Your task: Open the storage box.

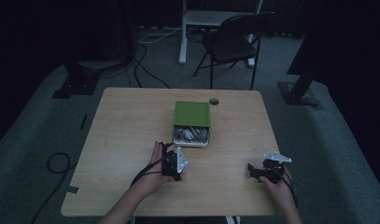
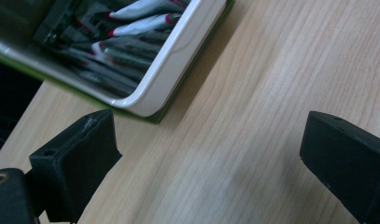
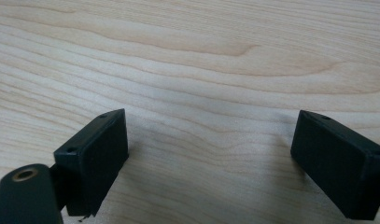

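A green-lidded box (image 1: 192,113) with a white tray (image 1: 191,143) pulled out toward me sits at the table's middle; the tray holds several packets (image 1: 191,134). In the left gripper view the tray's white rim (image 2: 176,60) and the packets (image 2: 131,28) lie at the upper left. My left gripper (image 1: 170,148) rests just left of the tray's front, jaws wide apart over bare wood (image 2: 208,140). My right gripper (image 1: 254,171) lies near the table's front right, open, with nothing but wood between its jaws (image 3: 211,140).
The wooden table (image 1: 131,121) has a round cable hole (image 1: 214,101) behind the box. A black folding chair (image 1: 232,42) and a white desk leg (image 1: 183,32) stand beyond the far edge. Cables (image 1: 145,65) run over the floor.
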Demonstrator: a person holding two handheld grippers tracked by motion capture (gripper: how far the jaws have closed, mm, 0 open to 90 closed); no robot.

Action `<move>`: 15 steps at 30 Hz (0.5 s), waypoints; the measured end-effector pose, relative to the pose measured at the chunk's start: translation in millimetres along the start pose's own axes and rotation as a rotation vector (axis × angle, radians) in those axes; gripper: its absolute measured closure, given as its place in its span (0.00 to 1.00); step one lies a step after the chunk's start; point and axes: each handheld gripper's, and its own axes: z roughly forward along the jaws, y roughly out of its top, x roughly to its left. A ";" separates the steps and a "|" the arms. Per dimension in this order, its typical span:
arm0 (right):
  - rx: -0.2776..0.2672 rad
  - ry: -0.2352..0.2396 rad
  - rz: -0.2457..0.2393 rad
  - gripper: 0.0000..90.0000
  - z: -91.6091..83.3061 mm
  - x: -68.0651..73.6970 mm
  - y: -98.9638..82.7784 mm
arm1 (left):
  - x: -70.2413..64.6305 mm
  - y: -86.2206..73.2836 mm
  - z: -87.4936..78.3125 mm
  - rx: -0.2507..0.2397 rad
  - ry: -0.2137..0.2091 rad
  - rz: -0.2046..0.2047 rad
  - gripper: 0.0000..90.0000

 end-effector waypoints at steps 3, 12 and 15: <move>0.000 0.000 0.001 0.12 0.0 0.0 0.0 | -1.5 2.6 4.5 0.002 0.001 0.023 0.05; 0.000 0.000 0.001 0.12 0.0 0.1 0.0 | 0.0 6.2 13.9 -0.004 0.043 0.070 0.06; 0.000 0.000 0.001 0.12 0.0 0.1 0.0 | 0.8 7.1 16.7 -0.006 0.057 0.084 0.06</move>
